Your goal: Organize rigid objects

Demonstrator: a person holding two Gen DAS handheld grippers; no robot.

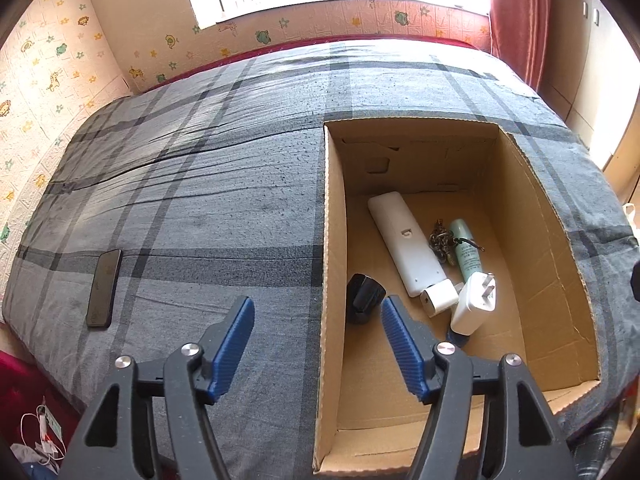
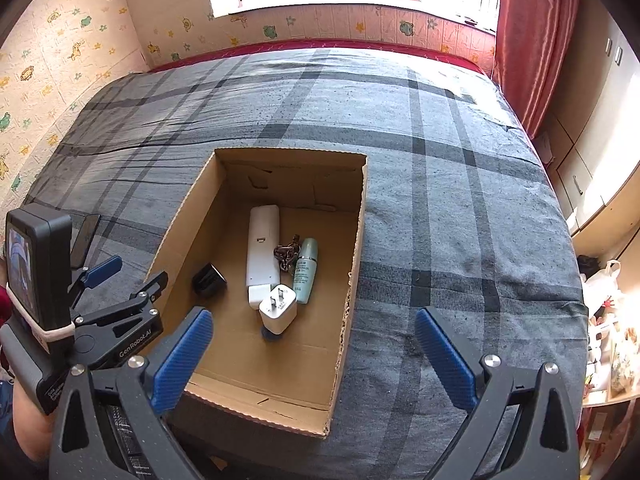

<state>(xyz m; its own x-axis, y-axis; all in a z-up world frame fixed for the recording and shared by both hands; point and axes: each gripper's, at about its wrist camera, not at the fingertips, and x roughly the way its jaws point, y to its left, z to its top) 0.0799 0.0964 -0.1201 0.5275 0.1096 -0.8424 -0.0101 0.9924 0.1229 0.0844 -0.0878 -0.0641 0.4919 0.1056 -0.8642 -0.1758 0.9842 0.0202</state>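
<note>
An open cardboard box [image 1: 334,240] [image 2: 356,256] sits on the bed. Inside lie a white remote [image 1: 404,240] [image 2: 262,252], a metal chain [image 1: 440,240] [image 2: 286,254], a pale green tube [image 1: 466,250] [image 2: 306,270], white chargers [image 1: 474,304] [image 2: 278,308] and a small black object [image 1: 364,296] [image 2: 209,280]. A black phone [image 1: 104,288] [image 2: 85,238] lies on the bed to the left. My left gripper [image 1: 318,312] [image 2: 128,274] is open and empty, over the box's left wall. My right gripper [image 2: 314,330] is open and empty, above the box's near right corner.
The bed has a grey plaid cover [image 1: 200,200] [image 2: 460,220]. Patterned walls [image 1: 36,92] stand left and behind, with a window at the back. A red curtain [image 2: 536,40] and cabinets [image 2: 588,172] are on the right. White cables [image 1: 44,432] lie on the floor at lower left.
</note>
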